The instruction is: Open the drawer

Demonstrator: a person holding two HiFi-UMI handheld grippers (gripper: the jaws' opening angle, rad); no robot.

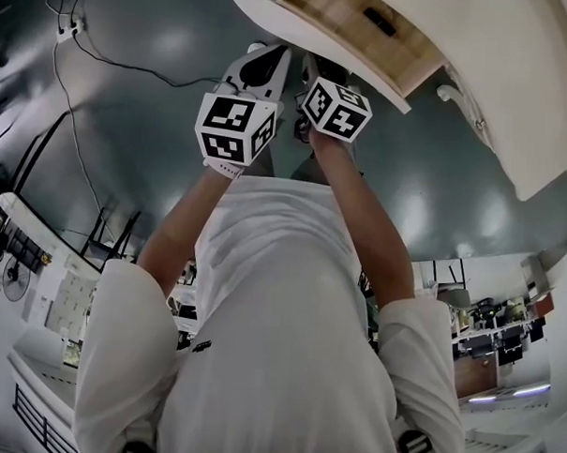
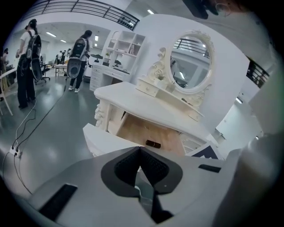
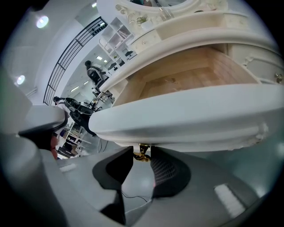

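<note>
Just under the drawer [image 3: 186, 115] edge, right hand-held gripper [image 3: 141, 150] clamps handle [image 3: 141, 155].

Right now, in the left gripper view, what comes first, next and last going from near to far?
left gripper → open drawer → small black thing inside it → tabletop → oval mirror

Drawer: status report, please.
Right gripper clamped on gold handle; left gripper shut, empty. Drawer pulled out, small dark item inside. Nothing blocking.
</note>
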